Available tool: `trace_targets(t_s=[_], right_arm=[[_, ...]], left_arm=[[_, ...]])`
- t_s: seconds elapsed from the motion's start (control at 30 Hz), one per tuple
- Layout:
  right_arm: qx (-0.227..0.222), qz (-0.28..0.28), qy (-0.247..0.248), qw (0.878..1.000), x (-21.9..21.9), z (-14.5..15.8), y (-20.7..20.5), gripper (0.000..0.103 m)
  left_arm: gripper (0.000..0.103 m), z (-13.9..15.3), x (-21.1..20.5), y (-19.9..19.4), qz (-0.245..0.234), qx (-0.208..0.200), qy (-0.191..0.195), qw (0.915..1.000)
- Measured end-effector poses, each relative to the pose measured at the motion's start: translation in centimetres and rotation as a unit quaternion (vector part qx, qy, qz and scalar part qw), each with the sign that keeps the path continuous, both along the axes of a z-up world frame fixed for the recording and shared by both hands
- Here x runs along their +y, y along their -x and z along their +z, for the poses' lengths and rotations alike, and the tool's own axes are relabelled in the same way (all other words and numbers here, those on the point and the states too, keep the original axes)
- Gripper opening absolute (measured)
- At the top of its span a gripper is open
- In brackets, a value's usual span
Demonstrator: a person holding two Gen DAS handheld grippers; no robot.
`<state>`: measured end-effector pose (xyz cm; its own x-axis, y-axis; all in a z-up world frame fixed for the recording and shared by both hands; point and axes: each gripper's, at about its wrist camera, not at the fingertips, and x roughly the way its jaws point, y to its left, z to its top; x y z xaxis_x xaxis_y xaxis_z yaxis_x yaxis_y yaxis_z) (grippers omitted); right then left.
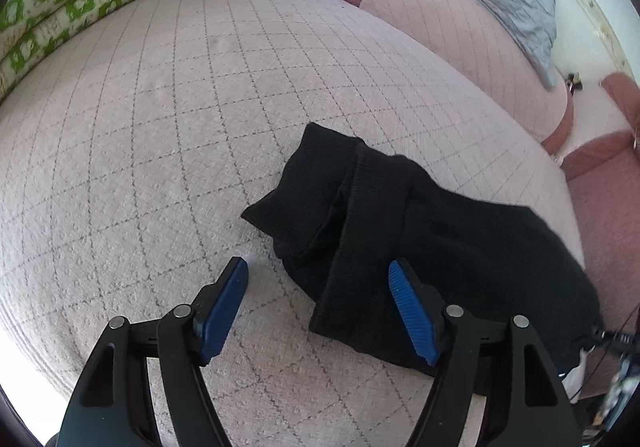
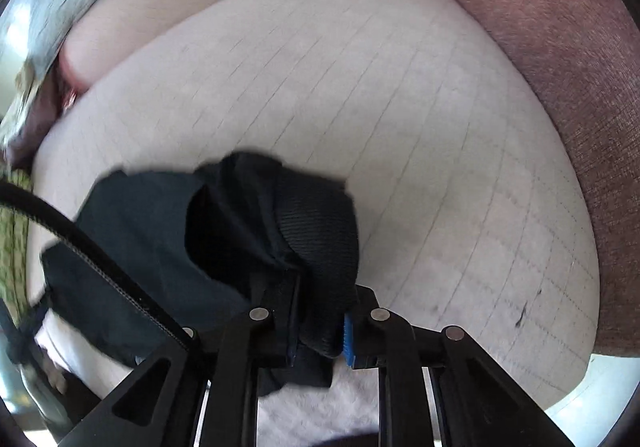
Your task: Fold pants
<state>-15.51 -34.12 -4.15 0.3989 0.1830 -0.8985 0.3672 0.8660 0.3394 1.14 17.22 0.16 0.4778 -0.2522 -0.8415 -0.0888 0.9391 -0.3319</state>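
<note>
With the black pants (image 1: 420,239) bunched on the quilted bed (image 1: 200,107), the right gripper (image 2: 320,339) pinches a ribbed fold between its fingers while the left gripper (image 1: 318,307), fingers spread and empty, hovers at the bundle's 7 o'clock edge, so the next move likely calls for a left grasp to smooth the fold.

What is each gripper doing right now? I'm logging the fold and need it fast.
Left gripper: open, holding nothing, fingers astride an edge of the black pants.
Right gripper: closed on a bunched fold of the black pants.
</note>
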Motion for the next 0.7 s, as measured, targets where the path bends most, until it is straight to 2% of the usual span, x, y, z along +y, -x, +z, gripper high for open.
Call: trace_targets(t_s=[0.07,0.13,0.17,0.2,0.27,0.3,0.37,0.47,0.53,0.63,0.7], right_arm=[[-0.016,0.005,-0.03,0.999,0.3,1.0,1.0,0.016],[-0.02,0.011,-0.039,0.999,0.4,1.9,1.9,0.017],[-0.017,0.011,-0.037,0.999,0.3,1.9,2.1,0.021],[-0.007,0.011,-0.031,0.999,-0.6,1.4,3.0,0.024],[0.027,0.006,-0.016,0.999,-1.0,0.0,2.8,0.039],[0.05,-0.008,-0.003,0.999,-1.6,-0.9,3.2,0.04],[0.058,-0.027,0.014,0.998,-1.9,-0.8,3.8,0.04],[0.019,-0.028,0.068,0.997,-0.7,1.7,4.6,0.04],[-0.029,-0.001,0.089,0.996,1.7,3.9,4.3,0.04],[-0.099,0.08,0.052,0.99,7.7,6.3,2.2,0.041],[-0.13,0.157,0.005,0.979,13.8,7.0,-0.4,0.043]], left_arm=[[0.072,0.0,0.5,-0.2,0.007,0.001,0.016,0.9998],[0.072,0.3,1.4,0.0,0.023,-0.004,0.029,0.9993],[0.072,0.5,2.2,0.0,0.035,-0.009,0.036,0.9987],[0.072,0.7,3.0,0.2,0.049,-0.016,0.046,0.9976],[0.072,1.1,4.7,0.5,0.076,-0.025,0.069,0.9944],[0.072,1.1,5.8,0.8,0.093,-0.029,0.081,0.992],[0.072,1.1,7.6,1.4,0.12,-0.032,0.102,0.987],[0.072,0.9,8.4,1.6,0.117,-0.034,0.122,0.9851],[0.072,1.1,8.7,1.8,0.123,-0.037,0.112,0.9854],[0.072,1.2,9.8,2.3,0.153,-0.045,0.125,0.9793],[0.072,1.1,10.5,3.1,0.171,-0.045,0.132,0.9753]])
